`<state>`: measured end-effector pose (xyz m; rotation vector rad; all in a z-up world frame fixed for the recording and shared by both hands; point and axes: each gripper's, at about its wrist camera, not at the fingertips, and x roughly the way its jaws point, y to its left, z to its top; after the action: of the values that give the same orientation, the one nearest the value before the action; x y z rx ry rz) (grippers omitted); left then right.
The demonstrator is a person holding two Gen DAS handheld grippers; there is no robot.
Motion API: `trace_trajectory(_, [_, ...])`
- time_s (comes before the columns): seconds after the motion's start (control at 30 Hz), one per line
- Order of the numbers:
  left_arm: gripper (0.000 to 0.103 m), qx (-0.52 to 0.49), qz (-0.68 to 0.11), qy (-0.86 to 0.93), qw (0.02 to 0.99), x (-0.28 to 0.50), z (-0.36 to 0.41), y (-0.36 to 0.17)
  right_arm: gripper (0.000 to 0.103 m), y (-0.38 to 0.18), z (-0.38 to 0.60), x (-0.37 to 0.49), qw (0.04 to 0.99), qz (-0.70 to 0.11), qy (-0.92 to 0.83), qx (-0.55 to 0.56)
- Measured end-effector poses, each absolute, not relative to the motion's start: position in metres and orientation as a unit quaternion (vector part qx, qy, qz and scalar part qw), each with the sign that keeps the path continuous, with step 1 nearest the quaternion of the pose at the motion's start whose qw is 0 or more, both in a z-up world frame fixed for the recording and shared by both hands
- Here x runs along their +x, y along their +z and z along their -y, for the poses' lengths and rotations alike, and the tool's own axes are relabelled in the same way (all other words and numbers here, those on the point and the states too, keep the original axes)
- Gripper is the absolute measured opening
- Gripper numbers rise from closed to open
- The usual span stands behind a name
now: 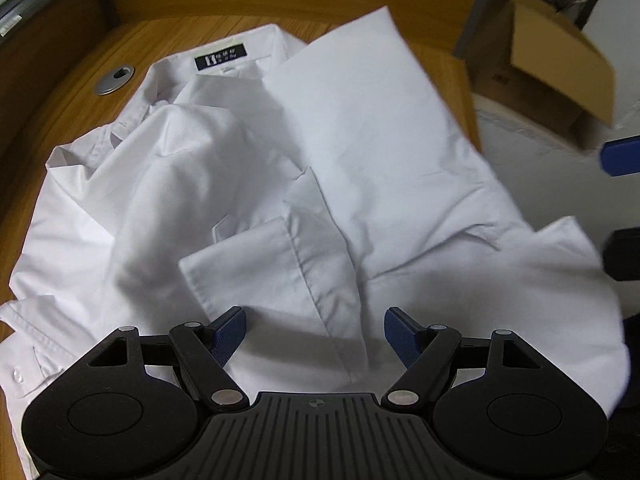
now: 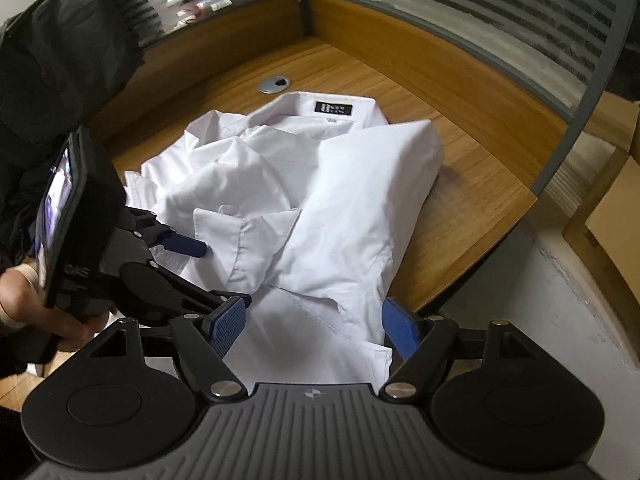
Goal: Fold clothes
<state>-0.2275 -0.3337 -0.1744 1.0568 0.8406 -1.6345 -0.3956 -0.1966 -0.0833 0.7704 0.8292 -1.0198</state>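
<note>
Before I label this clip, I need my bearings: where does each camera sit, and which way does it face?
Left wrist: sits on the left gripper, facing across the white shirt toward its collar label; its open fingers show.
Right wrist: sits on the right gripper, facing the same way over the shirt's hem; its open fingers, the left gripper and the person's left hand show.
Shared: shirt, label, desk grommet, wooden desk.

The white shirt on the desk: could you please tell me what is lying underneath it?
The white shirt lies crumpled on the wooden desk, bare wood showing around it. A round metal grommet sits beyond the collar. Anything beneath the fabric is covered.
</note>
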Motion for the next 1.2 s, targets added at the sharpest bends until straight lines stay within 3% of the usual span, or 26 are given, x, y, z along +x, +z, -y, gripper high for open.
trace_trajectory(0.1, [0.076, 0.449, -0.329, -0.663, 0.502, -0.235, 0.336, -0.181, 0.080, -0.090, 0.200, -0.401, 0.719, -0.371, -0.464, 0.360])
trace_trajectory(0.2, [0.052, 0.453, -0.305, -0.662, 0.513, -0.234, 0.331, -0.178, 0.080, -0.095, 0.204, -0.403, 0.717, -0.373, -0.463, 0.363])
trace_trajectory(0.27, [0.027, 0.442, -0.313, -0.667, 0.512, -0.227, 0.330, -0.172, 0.080, -0.097, 0.205, -0.402, 0.717, -0.377, -0.461, 0.361])
trace_trajectory(0.37, [0.012, 0.415, -0.337, -0.675, 0.509, -0.215, 0.327, -0.159, 0.080, -0.100, 0.209, -0.402, 0.719, -0.384, -0.458, 0.356])
trace_trajectory(0.8, [0.002, 0.332, -0.390, -0.594, 0.620, -0.076, 0.297, -0.083, 0.080, -0.110, 0.225, -0.388, 0.728, -0.396, -0.442, 0.342])
trace_trajectory(1.0, [0.002, 0.305, -0.419, -0.509, 0.687, 0.024, 0.276, -0.075, 0.080, -0.116, 0.233, -0.357, 0.741, -0.403, -0.419, 0.336])
trace_trajectory(1.2, [0.002, 0.301, -0.436, -0.478, 0.701, 0.064, 0.253, -0.076, 0.080, -0.123, 0.242, -0.324, 0.749, -0.416, -0.398, 0.329])
